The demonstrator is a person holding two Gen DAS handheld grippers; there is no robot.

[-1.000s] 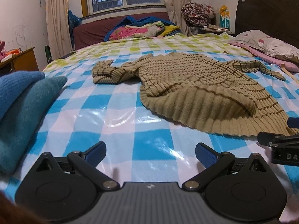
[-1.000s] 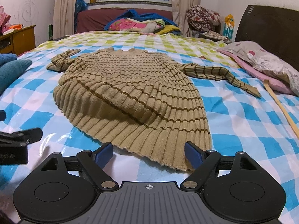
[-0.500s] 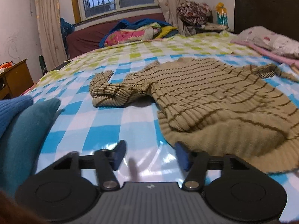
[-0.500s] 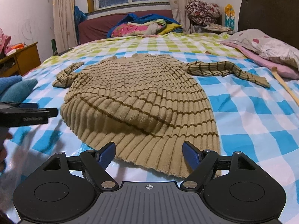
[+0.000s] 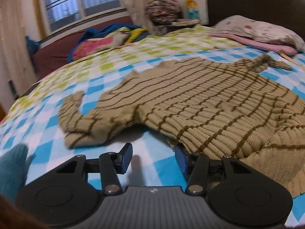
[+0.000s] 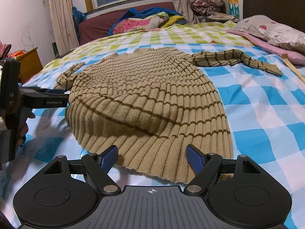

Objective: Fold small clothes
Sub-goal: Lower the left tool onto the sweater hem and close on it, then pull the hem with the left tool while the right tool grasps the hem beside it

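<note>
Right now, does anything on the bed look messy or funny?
Yes. The sweater isn't lying flat: its near side is bunched into a thick ridge, and one sleeve is twisted up in a lump. The other sleeve sticks out straight. It needs smoothing before it can be folded.

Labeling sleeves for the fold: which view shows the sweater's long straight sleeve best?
Right wrist view: the striped sleeve lies stretched across the checked sheet, sharp and whole from shoulder to cuff. In the left wrist view it is only a small blurred bunch at the far edge of the sweater.
</note>
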